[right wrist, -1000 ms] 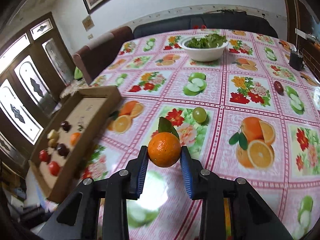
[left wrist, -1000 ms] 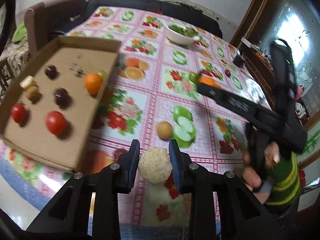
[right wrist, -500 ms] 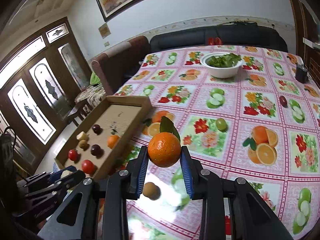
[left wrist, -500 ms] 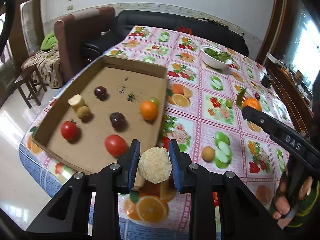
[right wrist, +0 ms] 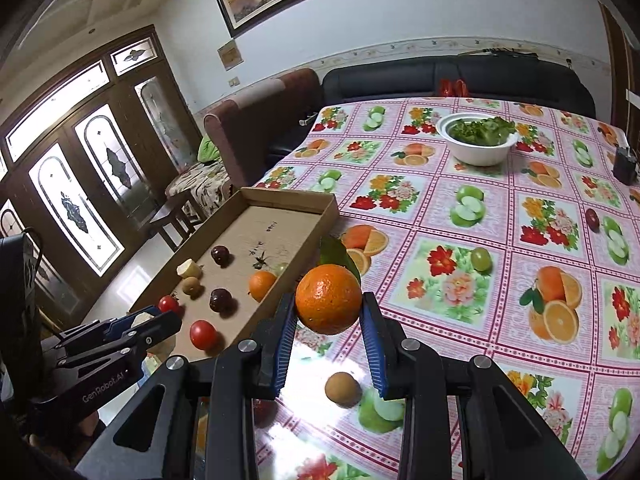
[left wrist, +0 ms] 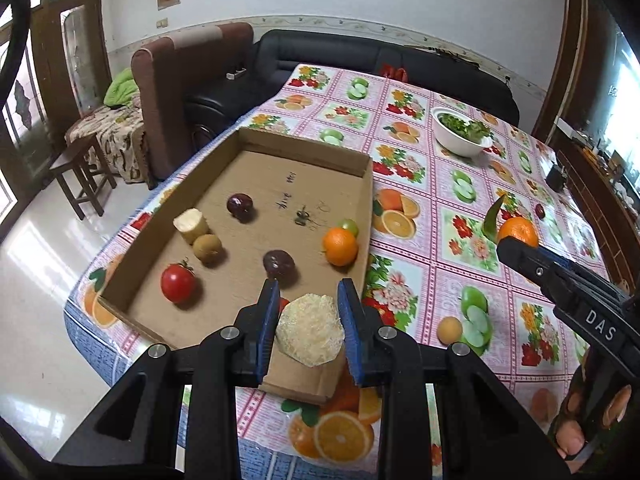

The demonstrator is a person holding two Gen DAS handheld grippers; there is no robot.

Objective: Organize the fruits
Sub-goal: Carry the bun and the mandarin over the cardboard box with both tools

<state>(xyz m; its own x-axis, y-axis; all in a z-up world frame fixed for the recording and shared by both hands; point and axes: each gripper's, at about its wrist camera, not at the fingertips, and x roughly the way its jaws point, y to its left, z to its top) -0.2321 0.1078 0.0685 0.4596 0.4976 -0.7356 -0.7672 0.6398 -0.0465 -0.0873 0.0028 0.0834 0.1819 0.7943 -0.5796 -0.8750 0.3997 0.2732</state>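
My left gripper (left wrist: 310,320) is shut on a pale, rough round fruit (left wrist: 310,334) and hangs over the near right corner of the cardboard tray (left wrist: 304,148). In the tray lie an orange (left wrist: 340,246), two dark plums, two tomatoes, a small brown fruit, a banana piece and a green grape. My right gripper (right wrist: 328,320) is shut on an orange with a green leaf (right wrist: 328,298), held above the tablecloth just right of the tray's long side. In the right wrist view the left gripper (right wrist: 152,322) shows at the lower left.
Loose on the fruit-print tablecloth lie a small brown fruit (right wrist: 340,388), a green grape (right wrist: 480,259) and a dark plum (right wrist: 592,219). A white bowl of greens (right wrist: 478,138) stands at the far side, a small black object (right wrist: 626,164) far right. Sofas and a stool stand beyond.
Both grippers have risen with their fruits. The left one has swung left from above the tablecloth to over the tray's near corner. The right one has drawn back from the table.
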